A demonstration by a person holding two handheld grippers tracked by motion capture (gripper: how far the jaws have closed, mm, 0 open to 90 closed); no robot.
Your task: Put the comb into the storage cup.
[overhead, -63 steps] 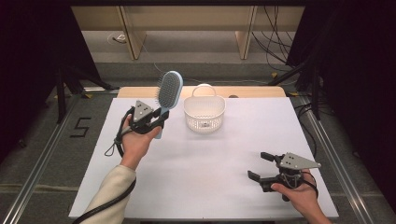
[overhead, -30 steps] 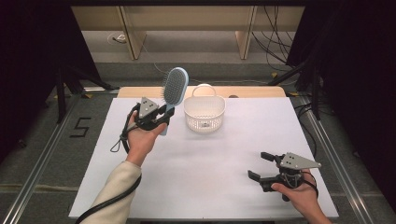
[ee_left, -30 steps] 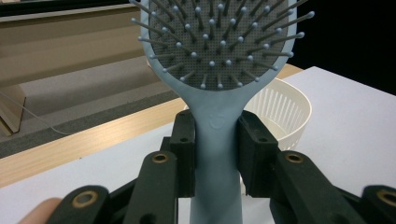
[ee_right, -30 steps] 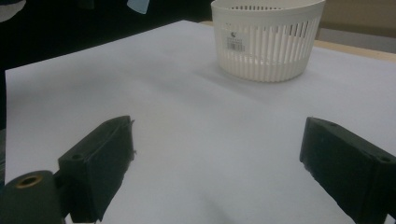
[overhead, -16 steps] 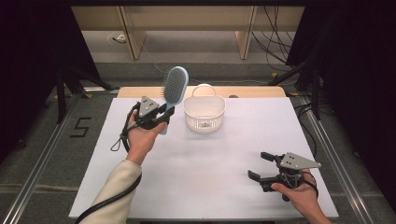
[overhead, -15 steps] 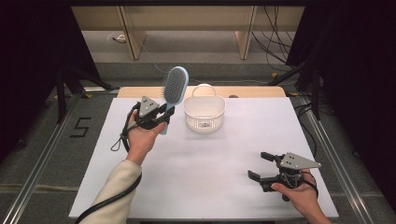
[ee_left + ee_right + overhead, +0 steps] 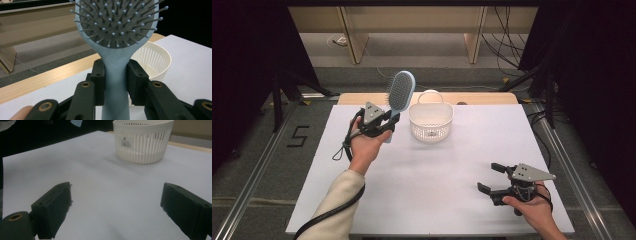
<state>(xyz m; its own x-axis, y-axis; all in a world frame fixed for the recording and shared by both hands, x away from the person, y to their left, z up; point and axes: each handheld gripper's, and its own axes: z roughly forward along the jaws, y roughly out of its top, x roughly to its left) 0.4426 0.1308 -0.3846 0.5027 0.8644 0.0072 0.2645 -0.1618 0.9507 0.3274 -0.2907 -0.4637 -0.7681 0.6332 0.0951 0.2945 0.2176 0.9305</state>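
Observation:
My left gripper (image 7: 384, 121) (image 7: 115, 82) is shut on the handle of a light blue hairbrush (image 7: 399, 94) (image 7: 117, 37). The brush stands upright above the table, its grey bristle pad facing the left gripper view's camera. Just right of it sits a white slotted basket (image 7: 430, 121) (image 7: 155, 60) (image 7: 142, 141) with a carry handle, near the table's far edge. My right gripper (image 7: 492, 178) (image 7: 115, 210) rests low near the front right of the white table (image 7: 437, 170), its jaws wide apart with nothing between them, pointing toward the basket.
A wooden strip (image 7: 482, 98) runs along the table's far edge. Metal rails (image 7: 257, 165) flank the table on both sides, and a "5" mark (image 7: 298, 136) is on the floor at the left. Cables (image 7: 507, 30) lie on the floor behind.
The left hand has carried the brush a little to the right, closer to the basket, and turned it more upright. The right gripper has kept still.

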